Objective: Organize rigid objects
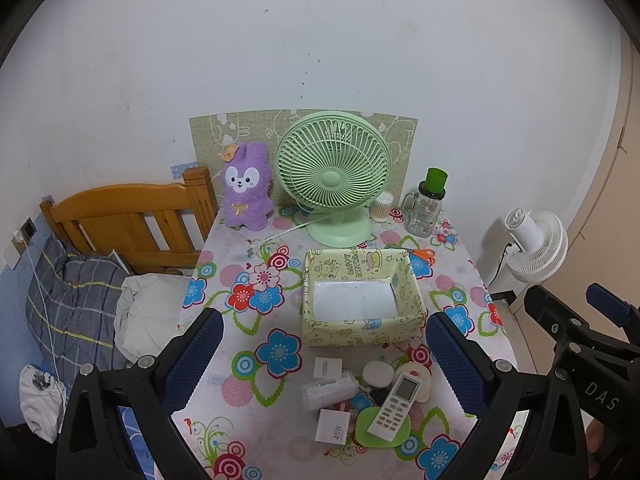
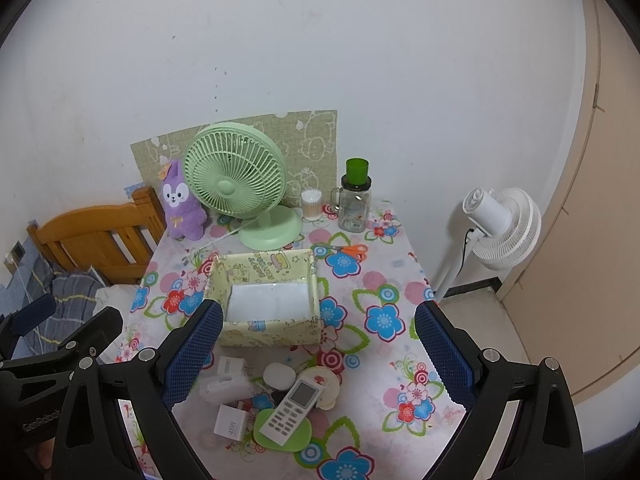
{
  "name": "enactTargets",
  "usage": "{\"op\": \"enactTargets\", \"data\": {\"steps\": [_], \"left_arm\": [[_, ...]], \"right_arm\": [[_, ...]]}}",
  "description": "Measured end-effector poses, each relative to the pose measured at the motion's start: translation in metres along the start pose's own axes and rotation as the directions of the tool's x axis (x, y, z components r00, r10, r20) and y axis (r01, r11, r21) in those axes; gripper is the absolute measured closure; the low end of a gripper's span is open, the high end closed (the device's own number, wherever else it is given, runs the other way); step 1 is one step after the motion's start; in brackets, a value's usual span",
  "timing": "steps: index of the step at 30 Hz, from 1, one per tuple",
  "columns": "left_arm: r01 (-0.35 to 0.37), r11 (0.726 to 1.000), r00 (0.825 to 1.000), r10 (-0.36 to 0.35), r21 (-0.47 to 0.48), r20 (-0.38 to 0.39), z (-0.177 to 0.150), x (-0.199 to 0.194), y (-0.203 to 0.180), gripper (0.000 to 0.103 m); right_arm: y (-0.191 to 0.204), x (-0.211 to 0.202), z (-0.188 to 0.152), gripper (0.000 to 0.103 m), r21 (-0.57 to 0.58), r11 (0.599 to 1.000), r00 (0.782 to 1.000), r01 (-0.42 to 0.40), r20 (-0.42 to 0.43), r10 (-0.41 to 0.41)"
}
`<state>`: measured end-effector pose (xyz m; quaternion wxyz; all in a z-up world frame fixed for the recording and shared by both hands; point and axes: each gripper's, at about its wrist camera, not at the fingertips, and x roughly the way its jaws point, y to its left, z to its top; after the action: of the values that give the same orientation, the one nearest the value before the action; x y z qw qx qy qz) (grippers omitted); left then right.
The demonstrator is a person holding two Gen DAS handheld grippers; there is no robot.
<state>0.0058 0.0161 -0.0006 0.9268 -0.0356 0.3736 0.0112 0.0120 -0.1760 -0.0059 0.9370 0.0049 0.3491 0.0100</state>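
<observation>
You are holding both grippers (left (image 1: 324, 356), right (image 2: 318, 350)) released above the near-edge pile; the remote (image 2: 291, 408) is lying tilted on the dish (image 2: 298, 438), risking slipping.

Left gripper (image 1: 324, 356): held raised, tilted downward, jaws spread wide, nothing between the blue pads (image 1: 196, 356). Right gripper (image 2: 318, 354): held level with the left and just beside it, same downward tilt, jaws equally wide apart, blue pads (image 2: 444, 354) bare. Each gripper's black frame shows at the edge of the other's view.
</observation>
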Motion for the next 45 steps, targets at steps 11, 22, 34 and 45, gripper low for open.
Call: {"op": "enactTargets", "data": {"steps": [11,22,34,45], "left_arm": [[-0.003,1.0,1.0,0.003,0.006,0.006,-0.002,0.0,0.0,0.001],[-0.001,1.0,1.0,0.001,0.012,-0.003,-0.004,-0.001,-0.005,0.001],[0.016,1.0,0.999,-0.016,0.017,-0.03,-0.011,0.012,-0.006,0.001],[0.038,0.999,0.993,-0.037,0.005,-0.111,-0.027,0.049,-0.001,0.001]], "right_arm": [[-0.002,-0.004,-0.001,0.005,0.005,1.0,1.0,0.0,0.011,0.0],[-0.003,-0.004,-0.004,0.005,0.009,1.0,1.0,0.006,0.007,-0.006],[-0.001,0.006,-0.016,0.005,0.032,0.999,0.999,0.026,-0.02,-0.026],[0.001,0.039,-0.037,0.005,0.047,0.998,0.997,0.035,-0.072,-0.032]]}}
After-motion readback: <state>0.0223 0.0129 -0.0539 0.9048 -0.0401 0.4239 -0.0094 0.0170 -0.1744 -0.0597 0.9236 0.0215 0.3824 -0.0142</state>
